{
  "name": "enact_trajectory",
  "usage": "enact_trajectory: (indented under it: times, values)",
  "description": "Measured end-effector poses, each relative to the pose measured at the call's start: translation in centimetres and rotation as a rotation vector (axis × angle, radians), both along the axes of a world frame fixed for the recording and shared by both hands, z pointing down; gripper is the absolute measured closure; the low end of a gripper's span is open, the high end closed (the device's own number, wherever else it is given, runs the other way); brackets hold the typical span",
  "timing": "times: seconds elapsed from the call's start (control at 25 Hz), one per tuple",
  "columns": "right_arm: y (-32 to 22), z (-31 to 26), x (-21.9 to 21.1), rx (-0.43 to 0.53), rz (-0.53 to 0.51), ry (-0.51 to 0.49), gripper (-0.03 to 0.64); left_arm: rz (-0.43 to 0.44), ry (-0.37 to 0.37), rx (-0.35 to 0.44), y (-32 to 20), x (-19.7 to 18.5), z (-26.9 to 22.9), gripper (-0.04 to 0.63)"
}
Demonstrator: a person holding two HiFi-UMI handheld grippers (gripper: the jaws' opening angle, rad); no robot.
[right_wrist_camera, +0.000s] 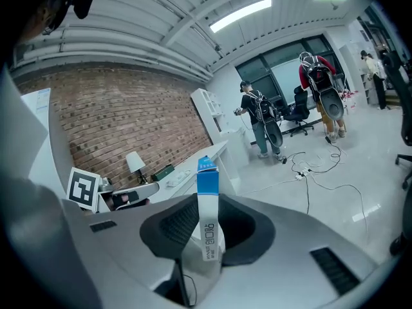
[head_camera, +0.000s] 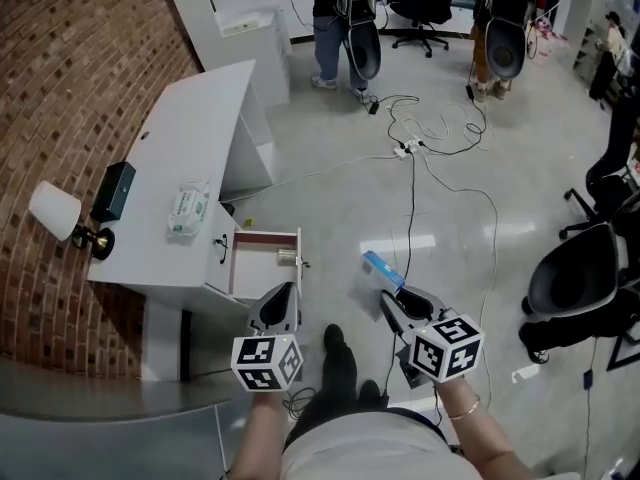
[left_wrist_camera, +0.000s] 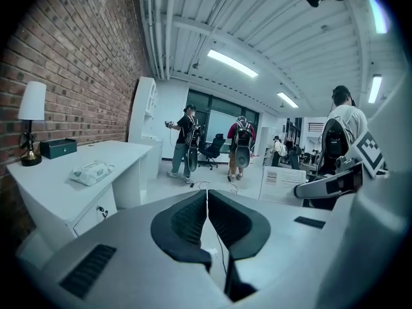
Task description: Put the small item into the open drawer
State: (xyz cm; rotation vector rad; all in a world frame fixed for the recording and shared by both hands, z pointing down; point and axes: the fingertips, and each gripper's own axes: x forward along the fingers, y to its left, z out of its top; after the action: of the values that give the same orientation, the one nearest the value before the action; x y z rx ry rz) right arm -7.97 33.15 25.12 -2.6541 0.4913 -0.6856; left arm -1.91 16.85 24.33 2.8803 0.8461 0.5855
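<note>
the right claw (head_camera: 393, 306) is clamped on the small blue-and-white box (right_wrist_camera: 207, 219), held over the floor. the open drawer (head_camera: 255, 266) of the desk (head_camera: 190, 148) lies at its 10 o'clock, apart. the left claw (left_wrist_camera: 206, 214) is closed and empty. risk: the grip sits low on the box, so a quick swing may tilt or drop it short of the drawer.
</note>
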Motion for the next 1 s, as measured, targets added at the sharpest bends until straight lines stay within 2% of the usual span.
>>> enact_trajectory:
  times: [0.4, 0.6, 0.8, 1.0]
  values:
    - [-2.0, 1.2, 14.5, 0.004, 0.007, -0.034, 0.518, 0.005, -0.03, -0.016, -1.9, 14.7, 1.8, 0.569]
    - [-3.0, 2.0, 20.4, 0.005, 0.019, -0.049, 0.518, 0.012, -0.035, -0.022, -2.9, 21.1, 2.4, 0.569]
    - [-3.9, 2.0, 25.0, 0.007, 0.033, -0.056, 0.517, 0.028, -0.042, -0.033, -3.6, 25.7, 2.6, 0.569]
    - [-4.9, 2.2, 27.8, 0.007, 0.023, -0.06, 0.518, 0.02, -0.049, -0.043, -4.4, 28.2, 3.4, 0.569]
